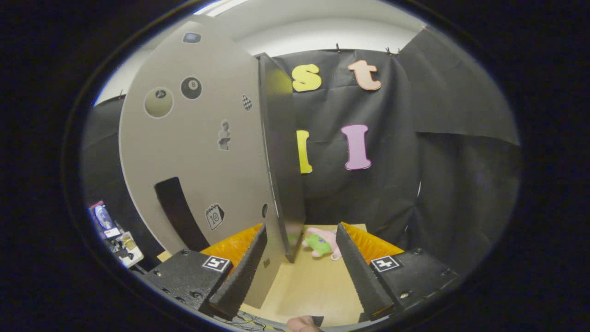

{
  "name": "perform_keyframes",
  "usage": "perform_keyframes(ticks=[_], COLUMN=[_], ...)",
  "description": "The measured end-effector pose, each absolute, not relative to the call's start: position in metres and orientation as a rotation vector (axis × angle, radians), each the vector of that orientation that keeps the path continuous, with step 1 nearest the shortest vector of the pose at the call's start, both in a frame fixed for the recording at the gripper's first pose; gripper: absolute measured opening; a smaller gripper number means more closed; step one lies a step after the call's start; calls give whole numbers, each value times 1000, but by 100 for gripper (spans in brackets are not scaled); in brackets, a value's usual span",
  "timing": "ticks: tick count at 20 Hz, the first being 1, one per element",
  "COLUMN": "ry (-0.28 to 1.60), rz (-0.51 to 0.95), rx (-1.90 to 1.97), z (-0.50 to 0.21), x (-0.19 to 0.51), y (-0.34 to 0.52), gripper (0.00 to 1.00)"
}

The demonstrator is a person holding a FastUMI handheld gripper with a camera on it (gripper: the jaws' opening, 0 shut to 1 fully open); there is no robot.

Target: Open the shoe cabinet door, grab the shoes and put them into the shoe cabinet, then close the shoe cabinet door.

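Gripper point(302, 251) fingers spread wide, straddling the free edge of the grey shoe cabinet door point(198, 147); a pink-and-green plush toy point(322, 244) lies beyond

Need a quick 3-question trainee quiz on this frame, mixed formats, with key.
1. True or false: the cabinet door stands closed.
2. The door's free edge sits: A) between the gripper jaws B) far beyond them C) behind them.
3. Fill in: the pink and green shoes lie on the ____ beyond the jaws.

Key: 1 false, the door is swung open; 2 A, the jaws are apart and not pressing it; 3 table.
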State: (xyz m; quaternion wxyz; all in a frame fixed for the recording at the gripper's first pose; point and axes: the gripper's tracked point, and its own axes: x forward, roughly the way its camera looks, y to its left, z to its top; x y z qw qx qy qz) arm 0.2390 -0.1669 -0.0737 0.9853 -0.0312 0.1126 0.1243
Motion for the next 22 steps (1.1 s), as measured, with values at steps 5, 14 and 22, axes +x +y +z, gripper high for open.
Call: perform_keyframes(ticks=[5,14,22], ry=[190,172,183], rz=[350,372,296], rx=[-54,-60,-21], z=[-69,-77,-81], x=[225,223,242], y=[-116,-77,-72], gripper=[96,94,94])
